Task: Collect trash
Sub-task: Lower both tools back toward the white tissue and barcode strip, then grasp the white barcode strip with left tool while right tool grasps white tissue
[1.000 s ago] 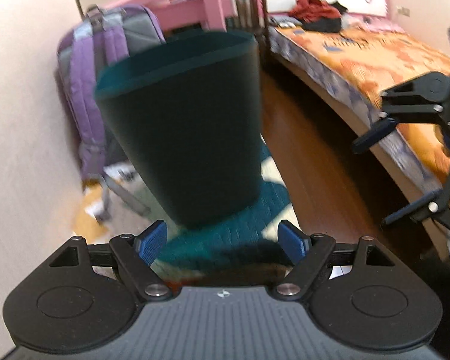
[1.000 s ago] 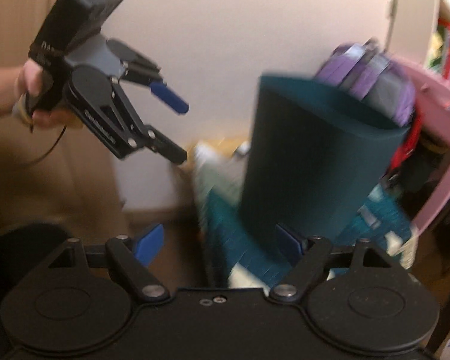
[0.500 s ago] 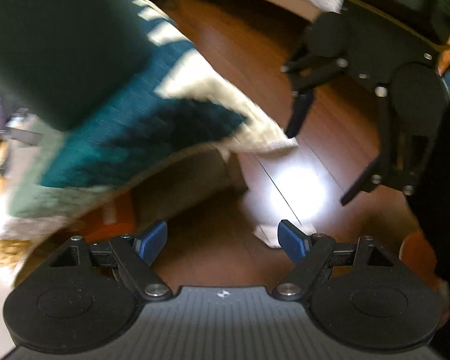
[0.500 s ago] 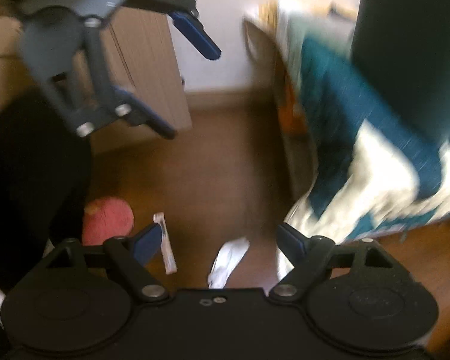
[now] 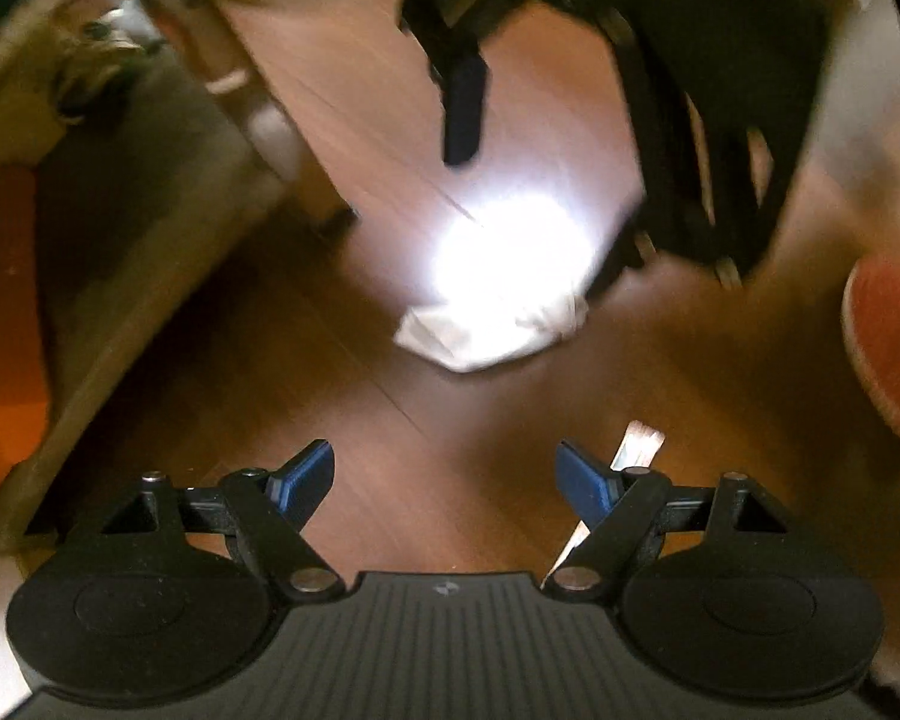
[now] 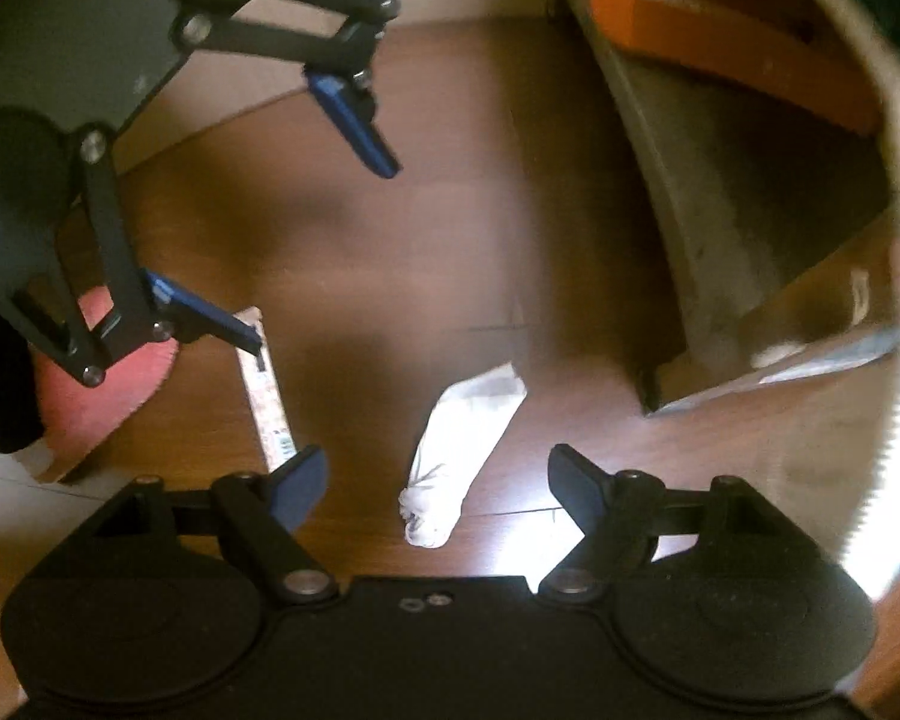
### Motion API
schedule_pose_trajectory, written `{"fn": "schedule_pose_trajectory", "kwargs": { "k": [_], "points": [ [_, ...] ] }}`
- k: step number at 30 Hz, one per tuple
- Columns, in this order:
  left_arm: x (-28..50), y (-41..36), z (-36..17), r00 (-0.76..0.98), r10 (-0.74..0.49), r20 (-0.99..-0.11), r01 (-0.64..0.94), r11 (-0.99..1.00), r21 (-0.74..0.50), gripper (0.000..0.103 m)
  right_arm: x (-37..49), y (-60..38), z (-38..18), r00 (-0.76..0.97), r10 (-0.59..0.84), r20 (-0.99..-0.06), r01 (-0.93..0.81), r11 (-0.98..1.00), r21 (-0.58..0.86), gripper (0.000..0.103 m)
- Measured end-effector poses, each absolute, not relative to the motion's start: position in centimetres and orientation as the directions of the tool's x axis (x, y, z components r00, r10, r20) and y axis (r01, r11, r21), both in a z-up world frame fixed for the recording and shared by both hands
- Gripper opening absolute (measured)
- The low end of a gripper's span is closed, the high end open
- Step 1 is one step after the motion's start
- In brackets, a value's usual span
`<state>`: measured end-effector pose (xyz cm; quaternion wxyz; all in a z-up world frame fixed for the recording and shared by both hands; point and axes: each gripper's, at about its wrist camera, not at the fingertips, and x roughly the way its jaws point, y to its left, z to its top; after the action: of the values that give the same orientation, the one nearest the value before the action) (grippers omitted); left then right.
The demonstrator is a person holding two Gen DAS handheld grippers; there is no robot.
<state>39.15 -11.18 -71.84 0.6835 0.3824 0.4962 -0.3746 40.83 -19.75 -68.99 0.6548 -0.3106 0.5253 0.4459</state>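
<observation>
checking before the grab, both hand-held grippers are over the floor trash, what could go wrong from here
1. The left hand-held gripper and right hand-held gripper hang close together, open, over the same patch of floor; they may collide.
2. The white crumpled tissue and the thin flat wrapper lie apart; the flat wrapper could slip from the pads against the wooden floor.
3. Glare washes out the tissue in the left wrist view, so aiming there is doubtful.

home | wooden floor (image 6: 450,240) | furniture base (image 6: 720,276) | slipper (image 6: 99,384)
</observation>
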Motion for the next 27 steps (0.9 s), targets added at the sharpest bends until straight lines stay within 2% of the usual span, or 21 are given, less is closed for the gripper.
{"fn": "schedule_pose_trajectory", "kwargs": {
  "k": [4,8,15,22,27],
  "points": [
    [37.7,-11.2,-75.9,0.213,-0.12,-0.97,0.916,0.37,0.156,0.081,41.3,-20.8,-72.3,0.032,0.242,-0.97,-0.856,0.507,0.099,0.078],
    [36.2,-11.4,-78.8,0.2,-0.124,-0.972,0.935,0.321,0.151,0.081,41.4,-21.0,-75.6,0.015,0.168,-0.986,-0.809,0.582,0.087,0.073],
    [33.1,-11.4,-83.4,0.204,-0.098,-0.974,0.957,0.231,0.177,0.081,41.0,-21.2,-77.7,-0.001,0.185,-0.983,-0.733,0.668,0.126,0.073],
    [30.8,-10.2,-85.6,0.211,-0.058,-0.976,0.948,0.256,0.19,0.082,40.3,-21.0,-79.8,-0.018,0.167,-0.986,-0.72,0.682,0.129,0.071],
    [30.1,-9.9,-85.5,0.225,-0.096,-0.97,0.946,0.26,0.194,0.081,40.2,-21.0,-80.9,0.0,0.148,-0.989,-0.692,0.714,0.107,0.067]
  ]
}}
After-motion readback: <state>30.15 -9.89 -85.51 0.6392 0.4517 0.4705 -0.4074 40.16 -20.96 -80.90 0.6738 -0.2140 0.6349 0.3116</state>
